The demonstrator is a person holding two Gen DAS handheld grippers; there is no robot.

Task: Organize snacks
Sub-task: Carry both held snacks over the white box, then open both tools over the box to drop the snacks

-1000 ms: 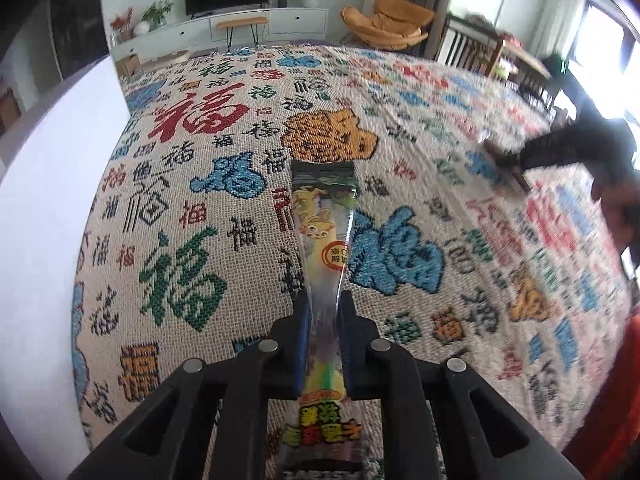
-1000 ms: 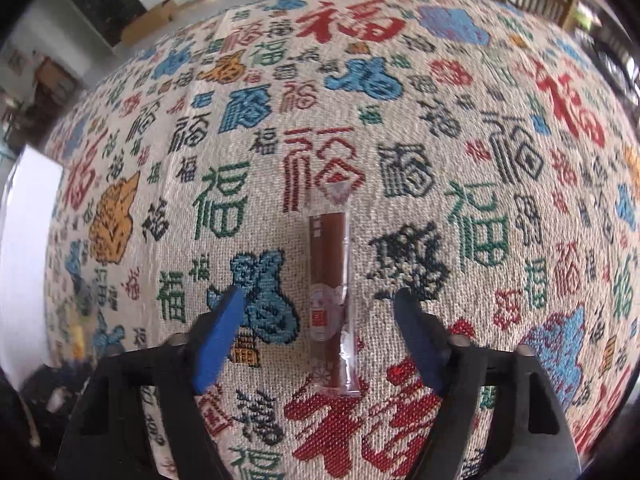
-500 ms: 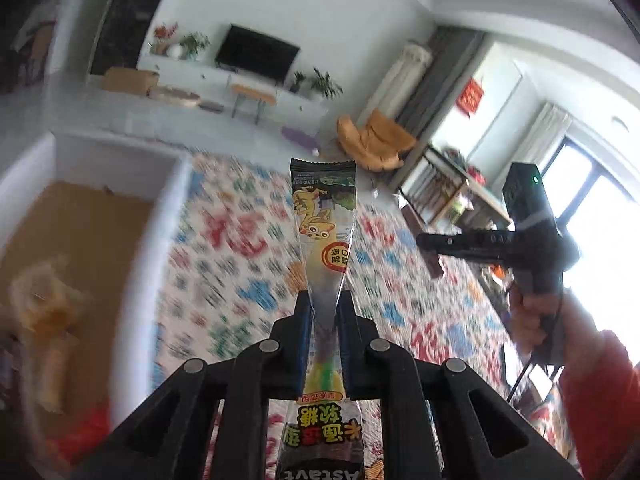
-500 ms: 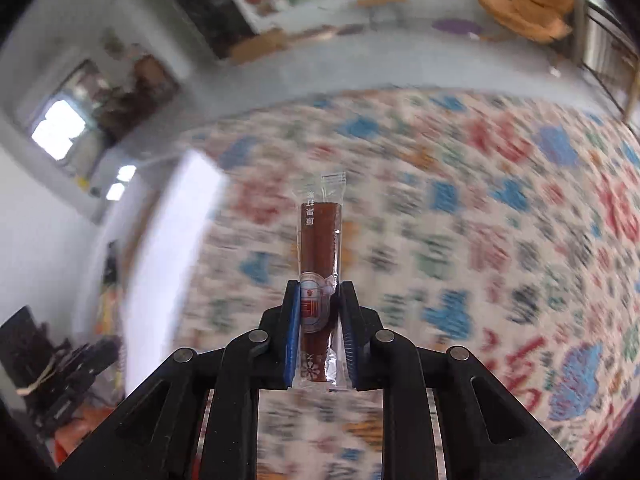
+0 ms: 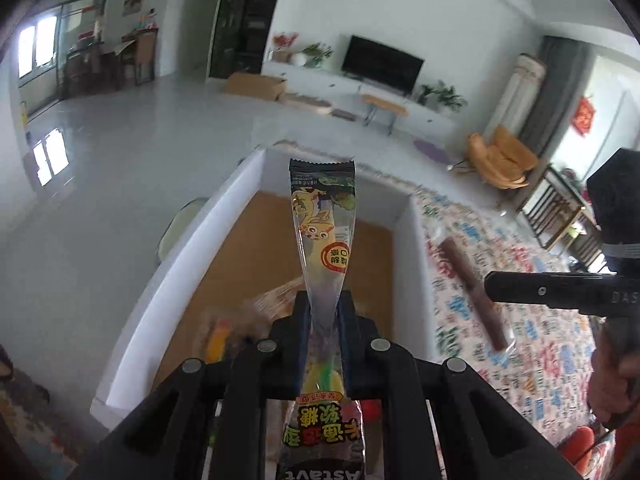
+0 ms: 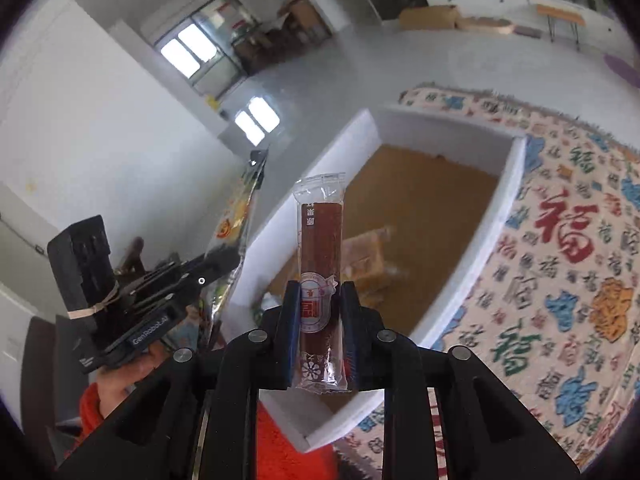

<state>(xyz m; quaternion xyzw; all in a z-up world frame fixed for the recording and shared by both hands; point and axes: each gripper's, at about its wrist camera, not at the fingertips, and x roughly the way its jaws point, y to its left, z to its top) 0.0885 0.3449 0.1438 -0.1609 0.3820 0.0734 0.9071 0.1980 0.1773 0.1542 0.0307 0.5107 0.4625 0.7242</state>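
My left gripper (image 5: 324,312) is shut on a long clear candy packet (image 5: 322,232) with a yellow cartoon figure, held above the white-walled box (image 5: 192,264) with a brown floor. My right gripper (image 6: 320,304) is shut on a brown snack stick (image 6: 321,256) in a clear wrapper, held above the same box (image 6: 492,232). The stick also shows in the left wrist view (image 5: 472,284), to the right of the box. The left gripper and its packet (image 6: 236,216) show at the left of the right wrist view. Several wrapped snacks (image 6: 368,256) lie in the box.
The box stands on a cloth (image 6: 560,280) patterned with coloured Chinese characters. A red object (image 6: 280,440) lies near the box's near corner. Grey floor, a TV unit (image 5: 380,68) and an orange chair (image 5: 500,156) are beyond.
My right gripper shut on the brown stick and lifted it off the cloth. Both grippers swung left with their snacks, from above the cloth to above the box.
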